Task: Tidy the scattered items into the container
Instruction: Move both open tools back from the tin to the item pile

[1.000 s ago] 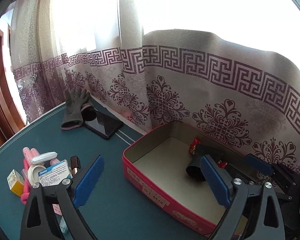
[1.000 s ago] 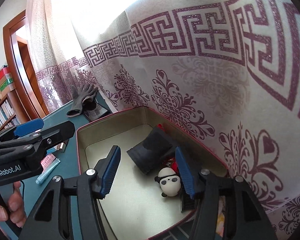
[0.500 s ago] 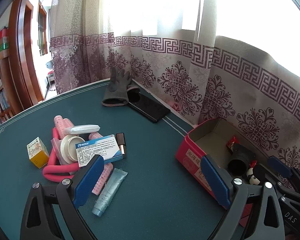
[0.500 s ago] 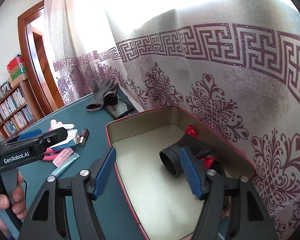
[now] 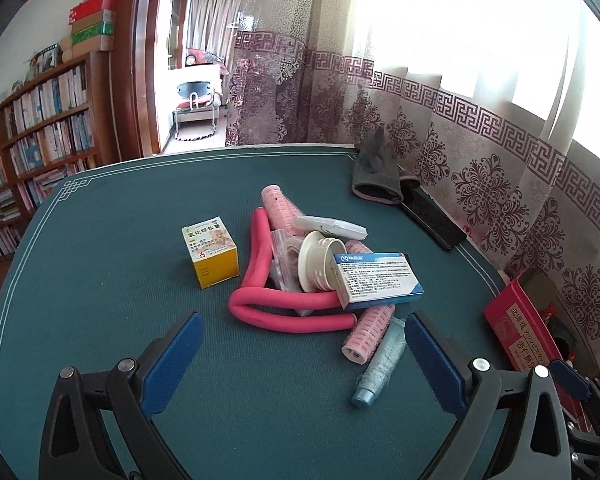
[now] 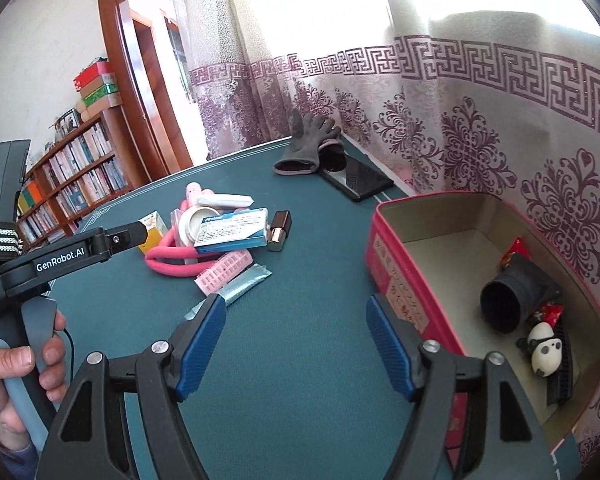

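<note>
A pile of small items lies on the green table: a pink foam rod [image 5: 260, 312], pink hair rollers [image 5: 370, 330], a blue-white medicine box [image 5: 376, 280], a white jar lid [image 5: 316, 260], a silver tube [image 5: 380, 364] and a yellow box [image 5: 210, 250]. My left gripper [image 5: 300, 364] is open and empty just short of the pile. The red tin [image 6: 392, 256] holds a black cup [image 6: 508, 296] and a panda toy [image 6: 544, 354]. My right gripper [image 6: 296, 344] is open and empty, left of the tin. A lipstick [image 6: 280, 226] lies by the medicine box [image 6: 232, 230].
A grey glove [image 5: 374, 176] and a black phone [image 5: 432, 216] lie at the table's far edge by the patterned curtain [image 5: 480, 152]. Bookshelves [image 5: 32, 140] and a doorway stand to the left. The tin's corner [image 5: 520, 332] shows at the left view's right side.
Both grippers have swung left, away from the tin and toward the pile. The left one now faces the scattered items; the right one has pulled back out of the tin.
</note>
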Available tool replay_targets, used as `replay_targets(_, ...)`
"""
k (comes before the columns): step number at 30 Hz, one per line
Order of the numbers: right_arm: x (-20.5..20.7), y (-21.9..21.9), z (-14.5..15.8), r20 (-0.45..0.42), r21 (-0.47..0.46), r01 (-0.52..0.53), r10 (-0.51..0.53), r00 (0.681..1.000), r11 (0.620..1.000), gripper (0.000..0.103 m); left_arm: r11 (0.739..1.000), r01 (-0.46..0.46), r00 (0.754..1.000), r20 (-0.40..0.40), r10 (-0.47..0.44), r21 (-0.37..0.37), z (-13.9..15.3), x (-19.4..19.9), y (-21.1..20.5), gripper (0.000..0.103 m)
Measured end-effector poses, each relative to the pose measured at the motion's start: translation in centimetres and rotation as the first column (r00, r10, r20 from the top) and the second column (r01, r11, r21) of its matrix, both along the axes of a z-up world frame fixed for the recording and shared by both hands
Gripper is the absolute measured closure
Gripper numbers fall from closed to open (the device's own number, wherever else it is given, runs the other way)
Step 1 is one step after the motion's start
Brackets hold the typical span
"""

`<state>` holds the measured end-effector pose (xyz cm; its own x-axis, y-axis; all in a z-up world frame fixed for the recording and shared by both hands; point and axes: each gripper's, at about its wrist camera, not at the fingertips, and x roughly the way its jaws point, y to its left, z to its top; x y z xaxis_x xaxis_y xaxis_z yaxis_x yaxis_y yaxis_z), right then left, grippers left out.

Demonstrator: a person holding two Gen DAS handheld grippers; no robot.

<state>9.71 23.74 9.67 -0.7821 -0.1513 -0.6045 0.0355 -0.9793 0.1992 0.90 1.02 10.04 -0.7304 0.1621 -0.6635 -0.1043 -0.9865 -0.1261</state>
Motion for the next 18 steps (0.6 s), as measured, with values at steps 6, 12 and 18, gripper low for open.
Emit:
replay_targets(6,-2.2,-4.1,-1.9,0.075,-0.005,-0.087,0.087,0.993,0.996,0.027,0.997,-0.062,0.998,0.032,0.06,0.039,-1.3,-0.4,-3.8,0.001)
replay_targets(12,-4.5,-7.5,-3.2,0.123,0.019,-0.138,0.135,0.983,0.99,0.027,0.993,-0.101,0.993,0.061,0.097,0.065,-2.7,-0.9,-6.1,0.001)
replay_targets(18,-7.1,-10.0,-4.8,0.155,0.079,-0.154,0.14,0.978,0.985,0.027,0.987,-0.14,0.987,0.097,0.131,0.082,-4.2,-1.6,-7.6,0.001)
